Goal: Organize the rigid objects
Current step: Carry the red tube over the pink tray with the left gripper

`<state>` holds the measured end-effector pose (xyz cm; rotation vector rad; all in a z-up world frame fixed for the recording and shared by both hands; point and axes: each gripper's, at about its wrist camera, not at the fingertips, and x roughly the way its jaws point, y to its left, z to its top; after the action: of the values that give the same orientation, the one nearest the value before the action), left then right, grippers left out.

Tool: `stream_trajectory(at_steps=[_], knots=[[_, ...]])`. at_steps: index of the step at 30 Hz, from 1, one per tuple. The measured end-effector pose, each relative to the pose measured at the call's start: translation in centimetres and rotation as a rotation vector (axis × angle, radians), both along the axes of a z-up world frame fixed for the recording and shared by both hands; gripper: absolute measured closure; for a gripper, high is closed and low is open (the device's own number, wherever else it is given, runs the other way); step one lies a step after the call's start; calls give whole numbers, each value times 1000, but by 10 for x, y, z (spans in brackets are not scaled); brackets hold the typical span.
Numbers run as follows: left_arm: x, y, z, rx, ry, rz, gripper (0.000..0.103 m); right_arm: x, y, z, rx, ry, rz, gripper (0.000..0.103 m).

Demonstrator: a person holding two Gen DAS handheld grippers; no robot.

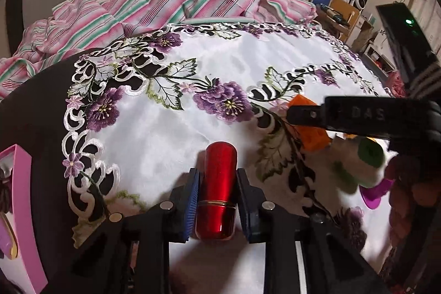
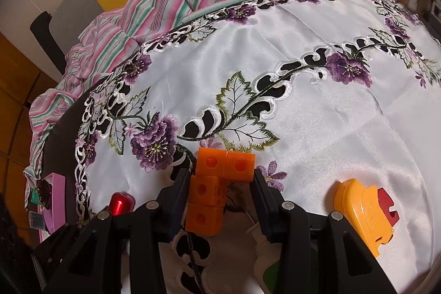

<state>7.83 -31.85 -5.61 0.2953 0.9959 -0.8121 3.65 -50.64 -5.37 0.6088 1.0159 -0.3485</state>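
My left gripper [image 1: 217,178] is shut on a shiny red cylinder [image 1: 217,189] and holds it just over the white embroidered tablecloth [image 1: 220,68]. The cylinder's tip also shows in the right wrist view [image 2: 121,203]. My right gripper [image 2: 222,178] is shut on an orange piece made of joined cubes [image 2: 215,189], an L shape with round holes. In the left wrist view the right gripper's finger [image 1: 344,115] crosses in front of the orange piece [image 1: 314,139].
A yellow and red plastic toy [image 2: 363,211] lies to the right. A white bottle with a green label [image 2: 264,261] lies under the right gripper. A pink box [image 1: 19,211] stands at the left table edge. A striped cloth [image 1: 165,2] is heaped behind.
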Motion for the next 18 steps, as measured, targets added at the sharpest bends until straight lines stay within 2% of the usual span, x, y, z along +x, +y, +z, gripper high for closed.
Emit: stream_trajectory(at_steps=[12,14,16,18], knots=[[-24,54,23,-118,-1,76,79,4,11,5,-24,-26,45,58],[-26,60,21,-115,6,74,79,4,11,6,-32,-29,47,58],[-31,63,18,-89,-5,66,85,3,10,8,-37,-37,42,58],[-37,67,14,-73,-22,59,85,2,9,9,-35,-41,36,58]])
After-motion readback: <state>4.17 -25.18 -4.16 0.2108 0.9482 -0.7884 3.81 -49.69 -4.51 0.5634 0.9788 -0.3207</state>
